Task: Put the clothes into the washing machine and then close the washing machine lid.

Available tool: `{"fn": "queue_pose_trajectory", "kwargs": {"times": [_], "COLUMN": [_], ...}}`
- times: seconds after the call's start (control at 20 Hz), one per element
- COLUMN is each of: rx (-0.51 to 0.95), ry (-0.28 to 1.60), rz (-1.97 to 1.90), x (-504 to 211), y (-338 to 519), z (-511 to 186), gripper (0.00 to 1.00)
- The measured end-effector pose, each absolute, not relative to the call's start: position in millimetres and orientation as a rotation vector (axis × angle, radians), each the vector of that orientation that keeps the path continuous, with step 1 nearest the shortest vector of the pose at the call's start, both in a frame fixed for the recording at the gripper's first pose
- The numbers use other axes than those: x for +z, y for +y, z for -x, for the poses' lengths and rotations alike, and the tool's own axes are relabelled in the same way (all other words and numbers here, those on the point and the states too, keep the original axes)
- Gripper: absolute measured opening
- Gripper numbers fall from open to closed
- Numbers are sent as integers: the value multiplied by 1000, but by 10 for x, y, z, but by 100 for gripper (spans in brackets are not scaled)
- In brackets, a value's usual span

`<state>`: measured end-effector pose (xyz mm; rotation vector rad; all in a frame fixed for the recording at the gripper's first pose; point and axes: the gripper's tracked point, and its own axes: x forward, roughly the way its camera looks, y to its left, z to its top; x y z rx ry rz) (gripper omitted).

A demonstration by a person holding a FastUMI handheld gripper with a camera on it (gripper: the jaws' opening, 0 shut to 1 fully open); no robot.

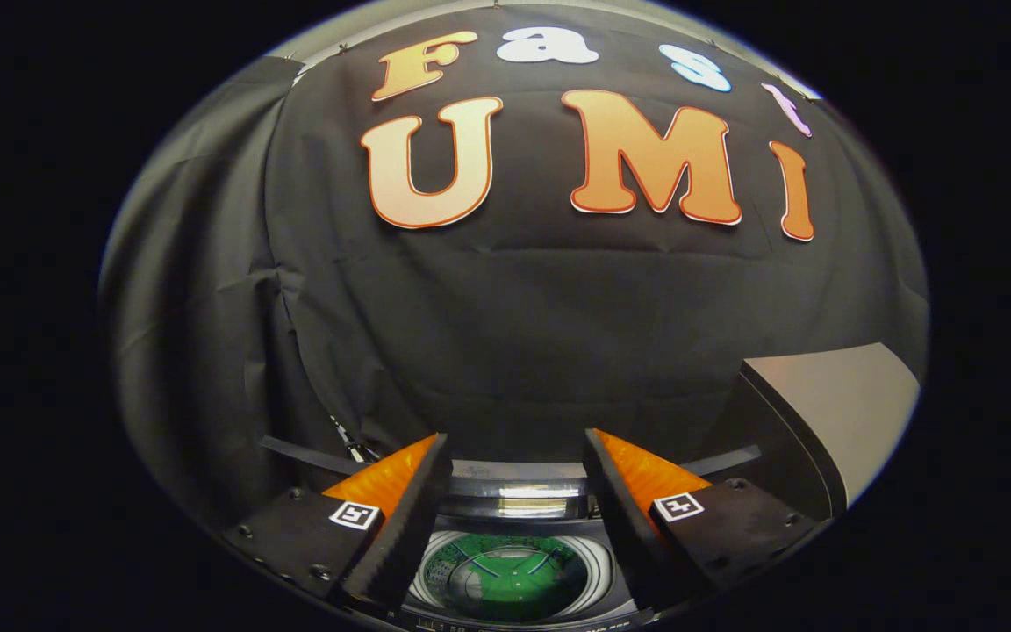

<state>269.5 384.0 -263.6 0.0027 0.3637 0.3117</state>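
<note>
Hand-held gripper (516, 478) spread wide, holding nothing, above washing machine (505, 575); green drum between fingers; raised lid (830, 412) beside.

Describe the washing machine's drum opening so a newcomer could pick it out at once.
Start at the black cloth wall, then drop to the washing machine at its foot. The drum opening is the round well below the open gripper, between its fingers, set apart by its ribbed pale rim and green glint inside.
</note>
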Motion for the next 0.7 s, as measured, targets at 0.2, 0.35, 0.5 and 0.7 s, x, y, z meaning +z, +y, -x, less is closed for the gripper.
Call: {"fn": "queue_pose_trajectory", "kwargs": {"times": [0.2, 0.35, 0.5, 0.7], "rx": [305, 308, 305, 311], "ry": [313, 294, 284, 282], "rz": [-7, -15, -11, -16], "x": [-2662, -2673, -2718, -2811], "y": [3810, 3777, 3787, 3777], "z": [-2586, -2519, -2494, -2386], "gripper": [98, 98, 98, 98]}}
